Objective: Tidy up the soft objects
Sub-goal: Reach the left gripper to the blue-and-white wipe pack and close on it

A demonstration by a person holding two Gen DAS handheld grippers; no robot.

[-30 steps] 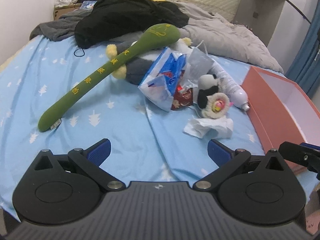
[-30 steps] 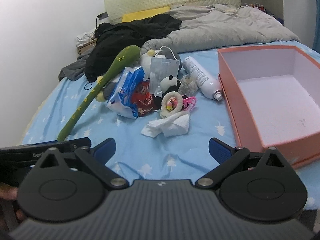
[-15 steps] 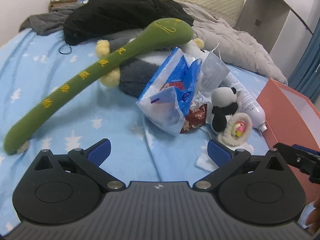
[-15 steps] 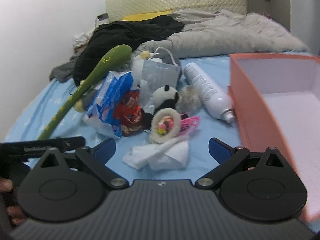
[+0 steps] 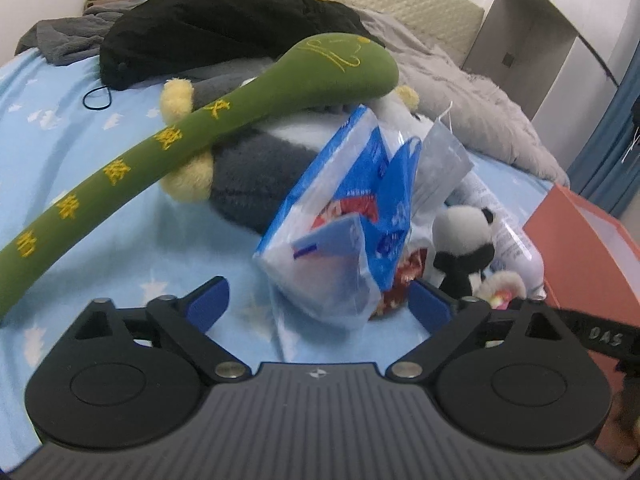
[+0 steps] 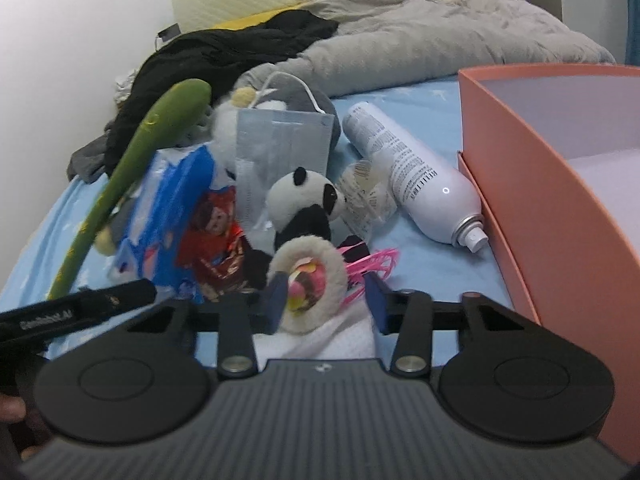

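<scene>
Left fingers: the left gripper (image 5: 318,298) has its blue-padded fingers (image 5: 208,299) spread wide, gripping nothing; the lower end of the blue-and-white plastic tissue pack (image 5: 340,220) sits between them, not touched.
Right fingers: the right gripper (image 6: 326,300) has its fingers (image 6: 276,300) partly closed on either side of the round cream fluffy ring toy (image 6: 308,280); contact with it cannot be told.
Plush toys: three, namely one long green plush spoon with yellow embroidery (image 5: 168,140) at 10 o'clock in the left view, lying across one grey-and-white plush with yellow feet (image 5: 256,176), and one small black-and-white plush panda (image 6: 308,204) at 12 o'clock of the ring toy.
Other items: one white spray can (image 6: 416,176) lying at 1 o'clock, one grey face mask (image 6: 284,148), one red snack wrapper (image 6: 216,240), one pink plastic comb (image 6: 372,262), one white tissue (image 6: 332,340) beneath the ring toy.
Box: one open orange cardboard box (image 6: 520,168) at 3 o'clock.
Pose: both grippers low over the light blue bed sheet with white trees (image 5: 100,232), pointing at the pile.
</scene>
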